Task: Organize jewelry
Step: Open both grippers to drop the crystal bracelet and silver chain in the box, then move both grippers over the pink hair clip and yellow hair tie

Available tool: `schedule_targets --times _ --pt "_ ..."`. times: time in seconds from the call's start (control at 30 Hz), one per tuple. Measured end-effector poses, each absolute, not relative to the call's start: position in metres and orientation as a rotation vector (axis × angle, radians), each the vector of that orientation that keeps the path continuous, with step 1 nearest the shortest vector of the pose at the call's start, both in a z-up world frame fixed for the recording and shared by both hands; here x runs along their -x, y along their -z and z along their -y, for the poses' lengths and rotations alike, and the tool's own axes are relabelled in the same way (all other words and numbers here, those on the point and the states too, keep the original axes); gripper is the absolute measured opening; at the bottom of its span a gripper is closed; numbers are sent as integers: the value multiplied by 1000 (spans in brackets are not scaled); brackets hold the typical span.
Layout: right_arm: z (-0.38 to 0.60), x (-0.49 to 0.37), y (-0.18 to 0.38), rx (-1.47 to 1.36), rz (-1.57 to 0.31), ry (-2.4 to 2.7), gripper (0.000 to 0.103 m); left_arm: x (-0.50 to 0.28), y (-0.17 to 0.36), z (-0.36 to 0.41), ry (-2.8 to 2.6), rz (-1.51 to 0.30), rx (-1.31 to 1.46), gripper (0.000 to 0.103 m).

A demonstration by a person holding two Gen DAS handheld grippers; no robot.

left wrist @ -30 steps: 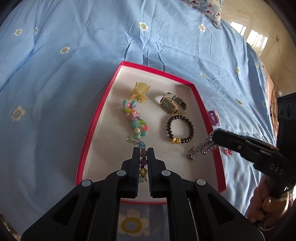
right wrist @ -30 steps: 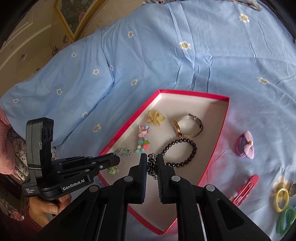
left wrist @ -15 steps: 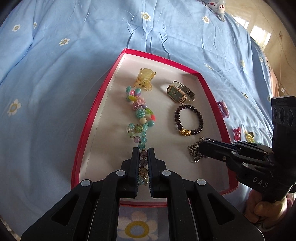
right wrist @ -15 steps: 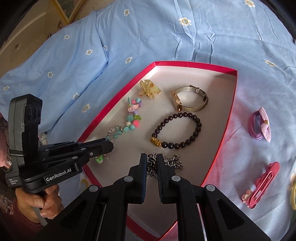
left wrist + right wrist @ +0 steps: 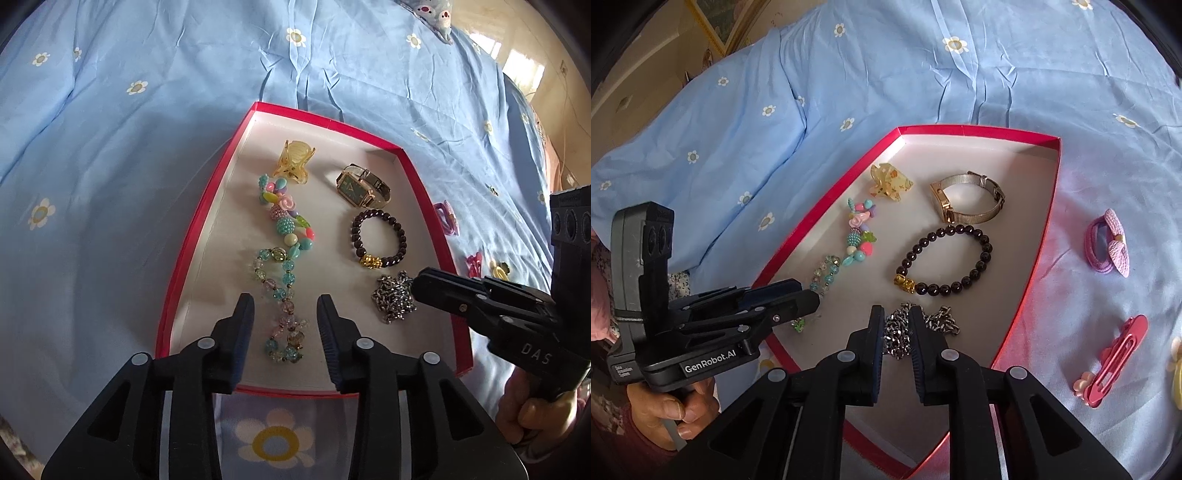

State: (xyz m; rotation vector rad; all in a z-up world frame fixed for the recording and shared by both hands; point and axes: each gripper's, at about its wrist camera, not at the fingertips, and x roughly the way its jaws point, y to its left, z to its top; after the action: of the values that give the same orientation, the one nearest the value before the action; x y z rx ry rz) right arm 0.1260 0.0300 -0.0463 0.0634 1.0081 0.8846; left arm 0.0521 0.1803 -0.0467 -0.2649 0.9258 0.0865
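A red-rimmed tray point(image 5: 192, 236) with a white floor lies on the blue bedsheet. My left gripper point(image 5: 284, 310) hovers over its near end with its jaws opening. The glass bead bracelet point(image 5: 282, 291) lies loose on the floor between them. My right gripper point(image 5: 897, 317) is low over the tray's near right part, its jaws opening too, with the silver chain point(image 5: 942, 321) piled on the floor between and beyond the pads. Also in the tray are a pastel bead bracelet point(image 5: 286, 221), a dark bead bracelet point(image 5: 402, 236), a gold watch point(image 5: 364, 186) and a yellow claw clip point(image 5: 293, 162).
To the right of the tray, a purple hair tie point(image 5: 1108, 247), a pink hair clip point(image 5: 1115, 354) and a yellow ring point(image 5: 1176, 369) lie on the flowered sheet point(image 5: 923, 74). A hand point(image 5: 668, 410) holds each gripper's handle.
Both pairs of jaws have parted. The glass bead bracelet and the silver chain, pinched before, now rest on the tray floor. The right gripper came down into the tray.
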Motion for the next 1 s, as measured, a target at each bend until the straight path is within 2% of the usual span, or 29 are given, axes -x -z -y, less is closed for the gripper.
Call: schedule_targets --times 0.1,0.4,1.0 --pt "-18 -123 34 -89 -973 -878 37 -49 39 -175 -86 -907 261 42" --pt "44 -114 11 -146 -917 -775 37 -44 23 -147 -30 -875 267 44" --pt "167 -90 14 -176 -890 -483 37 -51 19 -67 144 -902 210 44"
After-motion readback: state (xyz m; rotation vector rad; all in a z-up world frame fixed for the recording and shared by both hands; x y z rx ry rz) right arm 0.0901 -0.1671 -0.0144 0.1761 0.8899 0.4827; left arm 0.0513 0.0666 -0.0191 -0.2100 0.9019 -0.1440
